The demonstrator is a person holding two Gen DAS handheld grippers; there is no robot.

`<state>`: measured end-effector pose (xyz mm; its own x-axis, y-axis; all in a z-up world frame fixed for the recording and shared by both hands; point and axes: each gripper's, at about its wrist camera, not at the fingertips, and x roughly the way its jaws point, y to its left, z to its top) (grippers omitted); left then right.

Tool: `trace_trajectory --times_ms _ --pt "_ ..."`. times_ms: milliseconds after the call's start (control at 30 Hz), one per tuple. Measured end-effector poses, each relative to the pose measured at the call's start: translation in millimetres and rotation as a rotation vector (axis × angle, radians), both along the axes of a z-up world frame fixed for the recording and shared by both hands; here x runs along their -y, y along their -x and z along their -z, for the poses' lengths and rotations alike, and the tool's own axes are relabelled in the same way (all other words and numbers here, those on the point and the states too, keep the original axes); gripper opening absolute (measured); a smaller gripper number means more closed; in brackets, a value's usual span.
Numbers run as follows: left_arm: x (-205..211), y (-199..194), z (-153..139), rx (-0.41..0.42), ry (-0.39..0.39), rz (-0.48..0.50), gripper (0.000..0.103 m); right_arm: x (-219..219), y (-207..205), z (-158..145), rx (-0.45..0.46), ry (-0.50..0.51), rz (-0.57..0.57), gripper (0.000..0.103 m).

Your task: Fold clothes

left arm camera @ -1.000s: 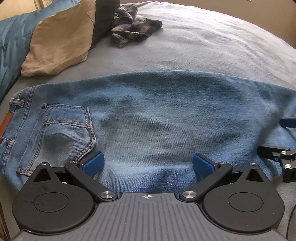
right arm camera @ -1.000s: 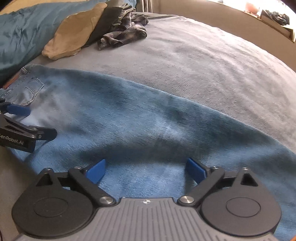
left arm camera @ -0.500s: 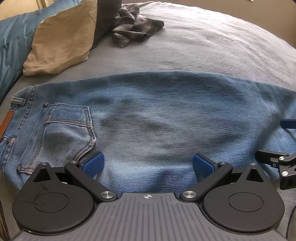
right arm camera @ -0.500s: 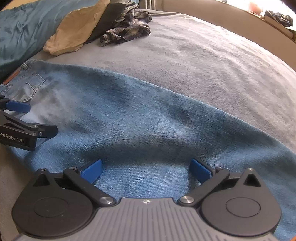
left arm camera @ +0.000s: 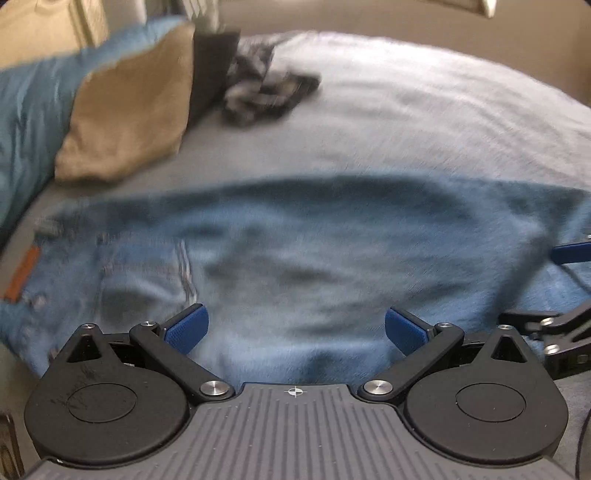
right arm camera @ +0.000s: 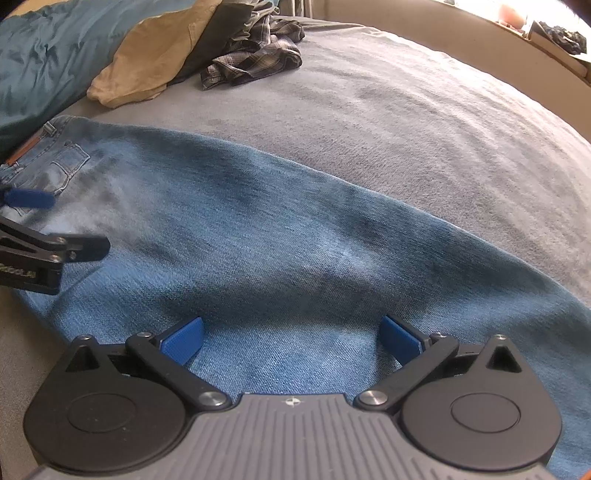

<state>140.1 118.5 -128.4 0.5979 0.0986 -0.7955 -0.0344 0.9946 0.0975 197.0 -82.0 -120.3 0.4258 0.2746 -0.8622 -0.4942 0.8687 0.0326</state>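
Observation:
A pair of light blue jeans [left arm camera: 314,251] lies flat across the grey bed, waistband and brown leather patch [left arm camera: 22,275] to the left, legs running right [right arm camera: 295,240]. The left wrist view is blurred by motion. My left gripper [left arm camera: 293,330] stands open over the near edge of the jeans by the back pocket, nothing between its blue pads. My right gripper [right arm camera: 291,338] is open too, low over the leg part further right. Each gripper shows at the edge of the other's view: the right one [left arm camera: 565,295] and the left one [right arm camera: 40,229].
At the back left lie a tan garment [right arm camera: 147,59], a dark one and a crumpled plaid shirt [right arm camera: 255,55], against a teal duvet [right arm camera: 40,55]. The grey bedcover [right arm camera: 424,118] stretches bare beyond the jeans. A beige wall or headboard [right arm camera: 461,33] bounds the far side.
Both grippers have tilted up and drawn back a little, so the jeans sit lower in view. The left view has gone blurred from motion. Both stay open.

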Motion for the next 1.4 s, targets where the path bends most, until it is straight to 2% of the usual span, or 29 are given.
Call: trace_trajectory --times_ms 100,167,333,533,700,1400 --pt "10 0 -9 0.068 -0.004 0.048 0.103 0 0 0 -0.001 0.002 0.001 0.103" --pt "16 -5 -10 0.076 0.001 0.067 0.103 -1 0 0 -0.002 0.004 0.001 0.103" --pt "23 -16 -1 0.050 0.046 0.068 0.103 -2 0 0 -0.003 0.008 0.003 0.103" --pt "29 -22 14 0.004 0.037 0.078 0.102 -2 0 0 -0.002 0.009 0.001 0.103" --pt "24 -25 23 -0.032 0.077 0.047 0.103 -1 1 1 0.001 0.007 -0.002 0.103" --pt "25 -26 25 -0.045 0.081 0.042 0.103 -2 1 0 0.005 0.012 -0.001 0.103"
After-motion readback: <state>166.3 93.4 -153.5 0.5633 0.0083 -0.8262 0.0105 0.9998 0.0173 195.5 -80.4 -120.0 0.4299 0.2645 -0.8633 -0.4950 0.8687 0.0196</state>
